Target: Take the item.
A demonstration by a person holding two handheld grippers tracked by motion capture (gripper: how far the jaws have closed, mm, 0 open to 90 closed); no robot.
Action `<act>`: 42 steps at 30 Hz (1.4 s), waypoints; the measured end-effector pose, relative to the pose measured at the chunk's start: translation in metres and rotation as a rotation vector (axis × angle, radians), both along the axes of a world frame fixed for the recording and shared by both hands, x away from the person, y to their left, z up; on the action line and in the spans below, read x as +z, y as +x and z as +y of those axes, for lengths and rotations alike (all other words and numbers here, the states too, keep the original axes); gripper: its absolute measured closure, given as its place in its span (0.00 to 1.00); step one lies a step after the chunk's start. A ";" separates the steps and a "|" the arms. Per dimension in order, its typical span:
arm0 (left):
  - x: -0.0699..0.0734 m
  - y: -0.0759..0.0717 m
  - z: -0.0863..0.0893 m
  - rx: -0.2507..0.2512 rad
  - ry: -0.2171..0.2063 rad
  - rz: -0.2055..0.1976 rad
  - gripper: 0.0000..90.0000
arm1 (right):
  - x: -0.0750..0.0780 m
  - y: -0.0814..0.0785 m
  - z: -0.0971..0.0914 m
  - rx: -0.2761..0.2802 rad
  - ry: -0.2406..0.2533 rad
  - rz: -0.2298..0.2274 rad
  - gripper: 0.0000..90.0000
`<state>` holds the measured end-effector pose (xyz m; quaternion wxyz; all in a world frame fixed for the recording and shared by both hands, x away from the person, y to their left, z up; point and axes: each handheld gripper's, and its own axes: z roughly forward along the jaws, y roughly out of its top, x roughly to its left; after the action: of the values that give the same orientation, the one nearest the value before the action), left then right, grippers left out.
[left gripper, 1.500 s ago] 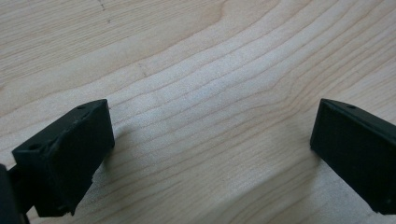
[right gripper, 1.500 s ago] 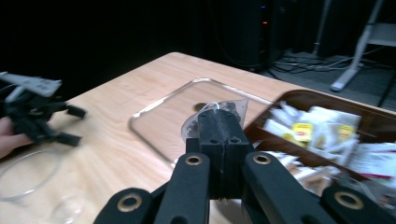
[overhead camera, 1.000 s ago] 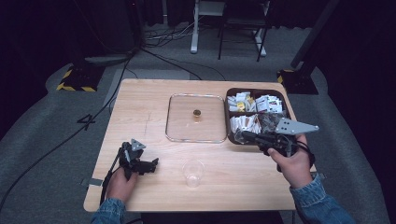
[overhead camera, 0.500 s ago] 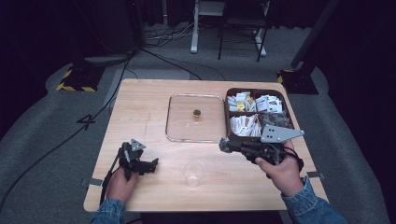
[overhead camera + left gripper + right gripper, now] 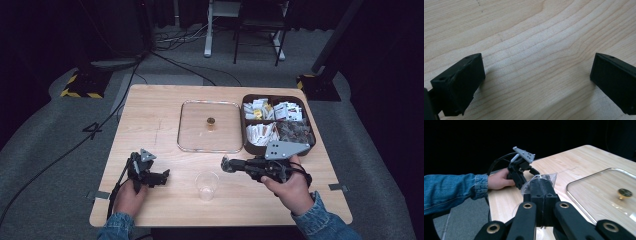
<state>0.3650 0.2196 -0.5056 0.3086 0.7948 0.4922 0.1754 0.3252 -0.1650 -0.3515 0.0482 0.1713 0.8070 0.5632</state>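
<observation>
High view
- Writing: the packets (image 5: 274, 111) in the brown tray (image 5: 245, 142) carry print, too small to read.
- Right gripper (image 5: 226, 164): lies level just above the table (image 5: 150, 110), pointing toward the person's left, jaws together; a clear wrapper may be pinched at the tip, but it cannot be made out here.
- Right hand (image 5: 290, 185): wrapped around the gripper body, grey plate on top.
- Plastic cup (image 5: 206, 185): clear, upright on the table, just in front of and below the right gripper's tip, between the two hands.
- Left gripper (image 5: 162, 176): rests on the table at the near left, held by the left hand (image 5: 129, 196), well apart from the cup.
- Glass lid (image 5: 209, 126): lies flat at mid-table with its gold knob up, just beside the tray.

Left gripper view
- Writing: none readable.
- Jaws: spread wide, with bare wood grain between them; they hold and touch nothing.

Right gripper view
- Writing: none readable.
- Jaws: pressed together, pinching a thin clear wrapper (image 5: 546, 178) at the tip.
- Cup: its clear rim shows below the jaws, near the bottom edge.
- Beyond: the left gripper and a denim sleeve (image 5: 451, 190) at the table's edge; the glass lid to the right.
</observation>
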 end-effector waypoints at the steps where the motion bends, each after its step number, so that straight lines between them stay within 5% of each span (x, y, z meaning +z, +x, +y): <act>1: 0.000 0.000 0.000 0.000 0.000 0.000 0.00 | -0.001 0.000 0.002 0.009 0.000 0.000 1.00; 20: 0.000 0.000 0.000 0.000 0.000 0.000 0.00 | -0.034 0.005 0.038 0.078 -0.077 0.049 1.00; 42: 0.000 0.000 0.000 -0.001 0.001 0.001 0.00 | -0.069 0.009 0.060 0.090 -0.194 0.045 0.97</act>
<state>0.3650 0.2197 -0.5055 0.3082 0.7952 0.4919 0.1752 0.3341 -0.1051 -0.4210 0.0211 0.1421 0.8655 0.4799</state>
